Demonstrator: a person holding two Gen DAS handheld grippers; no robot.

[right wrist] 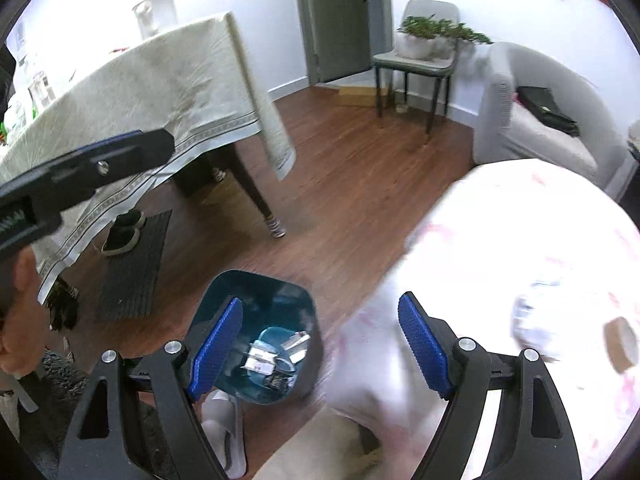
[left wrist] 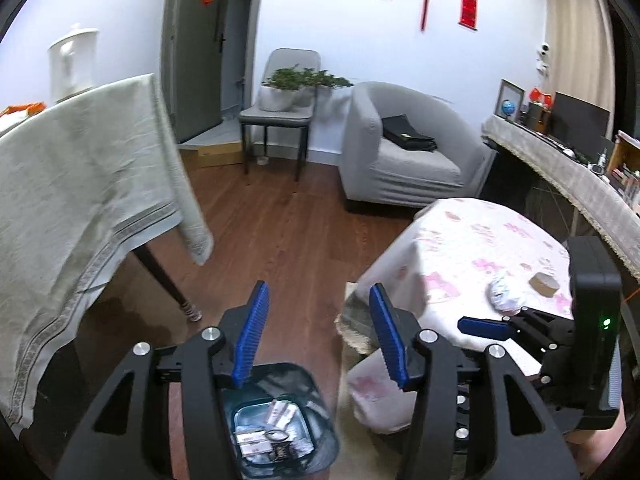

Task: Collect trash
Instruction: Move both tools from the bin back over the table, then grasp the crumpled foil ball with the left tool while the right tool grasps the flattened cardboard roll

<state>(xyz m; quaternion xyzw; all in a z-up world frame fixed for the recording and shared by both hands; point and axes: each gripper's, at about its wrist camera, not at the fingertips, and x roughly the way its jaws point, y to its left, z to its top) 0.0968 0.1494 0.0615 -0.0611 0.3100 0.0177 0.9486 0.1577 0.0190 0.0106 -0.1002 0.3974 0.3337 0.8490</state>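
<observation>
Sitting on the floor, the blue bin (right wrist: pixel 256 344) holds wrappers; left gripper (left wrist: pixel 316 336) and right gripper (right wrist: pixel 320 344) both spread, empty.

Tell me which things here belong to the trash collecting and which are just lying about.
Belongs to the job:
- dark teal plastic trash bin on the floor, wrappers inside
- crumpled white wad on the pink-patterned tablecloth
- brown tape roll beside it, possibly

Just lying about:
- grey armchair with black bag
- potted green plant on grey chair
- grey slipper
</observation>
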